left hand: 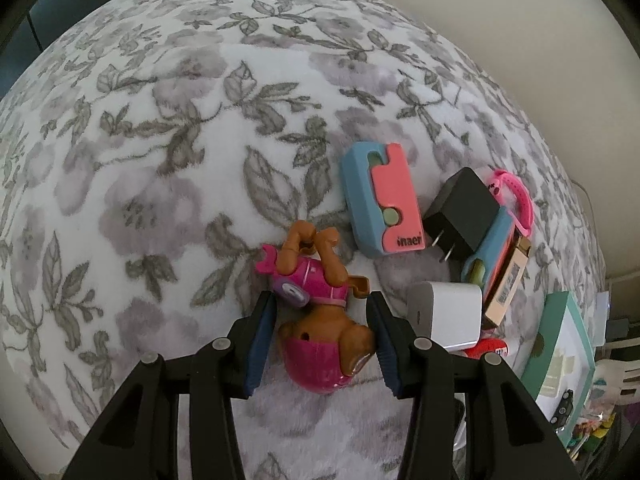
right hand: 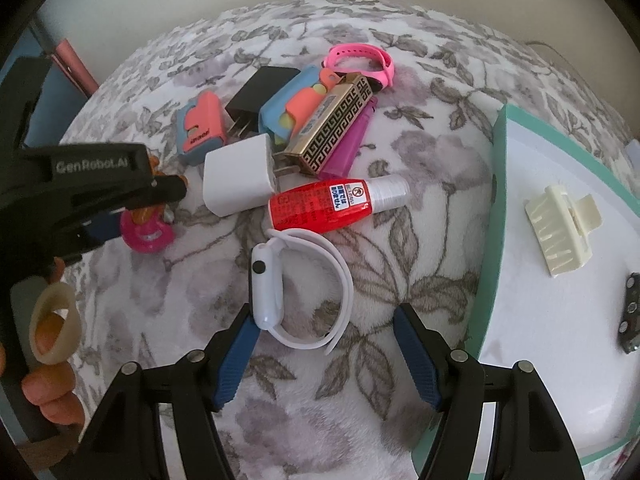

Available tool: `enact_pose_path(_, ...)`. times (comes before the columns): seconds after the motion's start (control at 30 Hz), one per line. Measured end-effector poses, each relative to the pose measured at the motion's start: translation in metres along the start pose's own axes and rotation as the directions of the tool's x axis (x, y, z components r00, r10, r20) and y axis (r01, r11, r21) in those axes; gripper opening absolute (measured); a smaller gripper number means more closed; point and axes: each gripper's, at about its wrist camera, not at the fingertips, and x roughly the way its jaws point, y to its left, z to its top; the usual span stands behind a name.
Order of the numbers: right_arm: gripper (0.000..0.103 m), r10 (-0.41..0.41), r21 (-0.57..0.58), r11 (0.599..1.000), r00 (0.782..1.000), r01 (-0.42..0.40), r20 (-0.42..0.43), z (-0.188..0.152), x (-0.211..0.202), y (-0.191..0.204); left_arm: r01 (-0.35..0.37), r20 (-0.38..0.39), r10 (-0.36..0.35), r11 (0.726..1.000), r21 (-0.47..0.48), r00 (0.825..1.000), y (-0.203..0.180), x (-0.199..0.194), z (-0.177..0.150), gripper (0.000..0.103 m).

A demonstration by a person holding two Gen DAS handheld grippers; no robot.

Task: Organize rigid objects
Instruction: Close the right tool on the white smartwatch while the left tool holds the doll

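Left wrist view: the left gripper [left hand: 324,332] has its pads clamped on the toy dog [left hand: 320,320], long axis running away between them on the blanket [left hand: 160,160]. Right wrist view: the right gripper [right hand: 324,344] is spread, empty (white watch [right hand: 280,284] just ahead, touching the left pad).

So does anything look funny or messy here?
The toy puppy lies upside down between the left claw pads. The chargers, lighters and red bottle sit jumbled on the blanket, not in the tray. Nothing looks broken.
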Motion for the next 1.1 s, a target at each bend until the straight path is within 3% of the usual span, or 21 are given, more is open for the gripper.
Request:
enact_pose_path(0.3,0.071,-0.081,-0.066,0.995,0.997,0.081,0.010,-0.004,0.007,0.028,-0.025,0.007,0.025,0.999,0.033,1.000,-0.006,0.003,-0.001,0.048)
enact_pose_path(0.5,0.071,-0.086,-0.067,0.994,0.996,0.087,0.014,-0.007,0.010,0.041,-0.043,0.012,0.042,0.998,0.054,0.999,-0.010,0.005,-0.001,0.048)
enact_pose_path(0.77,0.046,-0.039,0.000,0.999,0.999,0.039,0.021,-0.009,0.004,0.033,-0.044,0.012,0.043,0.997,0.063,0.999,-0.011,0.005,0.000,0.045)
enact_pose_path(1.1,0.045,0.024,0.068,0.997,0.999,-0.026,0.028,-0.007,0.000,0.028,-0.041,0.031,0.039,0.997,0.062,0.999,-0.008,-0.006,-0.001,0.045)
